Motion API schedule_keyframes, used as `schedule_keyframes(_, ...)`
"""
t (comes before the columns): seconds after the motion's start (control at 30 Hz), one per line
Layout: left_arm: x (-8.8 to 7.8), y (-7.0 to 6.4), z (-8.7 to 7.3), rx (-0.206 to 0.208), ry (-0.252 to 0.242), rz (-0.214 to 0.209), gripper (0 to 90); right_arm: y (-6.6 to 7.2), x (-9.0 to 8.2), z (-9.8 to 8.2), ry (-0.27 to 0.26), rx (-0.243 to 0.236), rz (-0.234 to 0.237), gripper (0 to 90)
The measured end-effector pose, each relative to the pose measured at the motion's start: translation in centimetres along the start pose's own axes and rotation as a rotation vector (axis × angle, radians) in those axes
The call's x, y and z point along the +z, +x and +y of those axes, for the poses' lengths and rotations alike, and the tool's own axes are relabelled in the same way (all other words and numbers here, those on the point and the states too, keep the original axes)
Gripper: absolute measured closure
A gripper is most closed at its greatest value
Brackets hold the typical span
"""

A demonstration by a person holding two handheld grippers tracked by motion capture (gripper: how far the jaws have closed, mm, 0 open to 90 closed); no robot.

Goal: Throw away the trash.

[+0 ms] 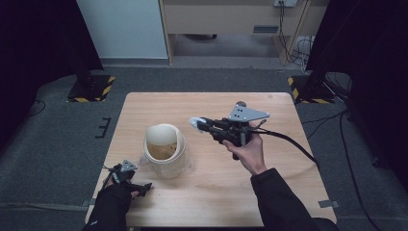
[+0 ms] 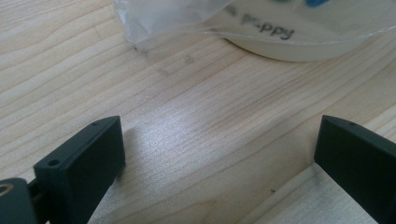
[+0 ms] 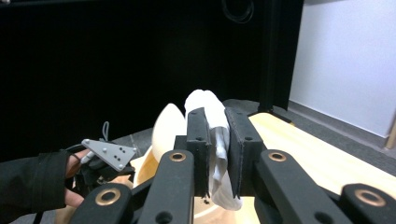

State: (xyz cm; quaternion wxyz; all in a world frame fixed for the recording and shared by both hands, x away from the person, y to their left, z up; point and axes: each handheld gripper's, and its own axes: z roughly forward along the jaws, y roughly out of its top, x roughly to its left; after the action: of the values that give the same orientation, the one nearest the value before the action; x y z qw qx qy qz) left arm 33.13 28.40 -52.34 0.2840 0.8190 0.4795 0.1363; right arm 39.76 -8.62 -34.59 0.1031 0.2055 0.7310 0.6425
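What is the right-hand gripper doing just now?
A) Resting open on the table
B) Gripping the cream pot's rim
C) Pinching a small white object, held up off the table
C: the right gripper has its jaws closed on a white object, raised above the table.

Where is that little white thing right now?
The white thing is clamped in the right gripper, held above the table just right of the cream container.

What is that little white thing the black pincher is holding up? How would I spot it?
Find the wooden table, then the right gripper held above it. The white crumpled wad is pinched between its jaws, much smaller than the cream container nearby.
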Motion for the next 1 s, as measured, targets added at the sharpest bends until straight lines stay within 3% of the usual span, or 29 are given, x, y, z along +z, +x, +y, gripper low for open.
schedule_keyframes(0.27,0.0,0.0,0.0,0.001,-0.003,0.002,1.1,1.6,2.2,0.6,-0.005,-0.01,0.052,80.7)
schedule_keyframes(0.33,0.0,0.0,0.0,-0.001,-0.006,0.002,1.1,1.7,2.6,0.5,-0.022,0.014,0.069,80.7)
schedule_keyframes(0.67,0.0,0.0,0.0,0.002,-0.004,0.005,1.0,2.4,3.6,-0.6,-0.015,0.03,0.1,81.0)
schedule_keyframes(0.8,0.0,0.0,0.0,0.002,-0.005,0.005,1.0,2.8,3.9,-0.1,0.0,-0.005,0.111,81.0)
schedule_keyframes(0.9,0.0,0.0,0.0,0.001,-0.006,0.005,1.0,3.0,4.3,0.2,-0.019,0.012,0.124,81.0)
schedule_keyframes(1.0,0.0,0.1,0.0,0.004,-0.004,0.005,1.0,3.2,4.6,0.2,-0.008,-0.002,0.122,81.0)
